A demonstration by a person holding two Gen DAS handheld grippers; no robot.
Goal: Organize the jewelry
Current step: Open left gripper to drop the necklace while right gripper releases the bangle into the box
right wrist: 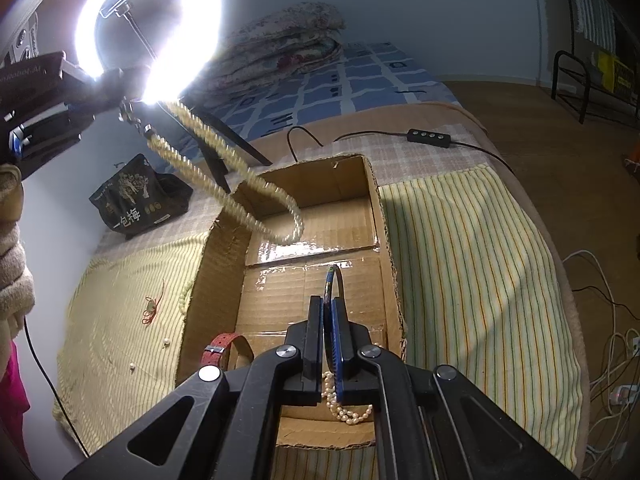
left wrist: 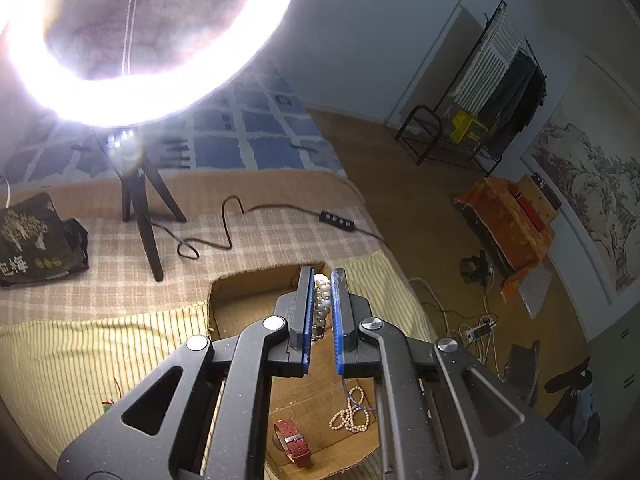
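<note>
Cardboard box (right wrist: 312, 304), open-topped, is set on a striped cloth (right wrist: 460, 264). Pearl necklace (right wrist: 224, 184) is clamped between the left gripper (left wrist: 323, 312) fingers and hangs blurred above the box. Dark bangle (right wrist: 334, 280) is pinched upright in the right gripper (right wrist: 330, 340), over the box floor.

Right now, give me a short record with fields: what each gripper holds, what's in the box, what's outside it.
left gripper: jaws shut on long pearl necklace, dangling over the box
right gripper: jaws shut on dark bangle
cardboard box: holds red strap and small pearl strand
outside box: red cord charm on striped cloth
</note>
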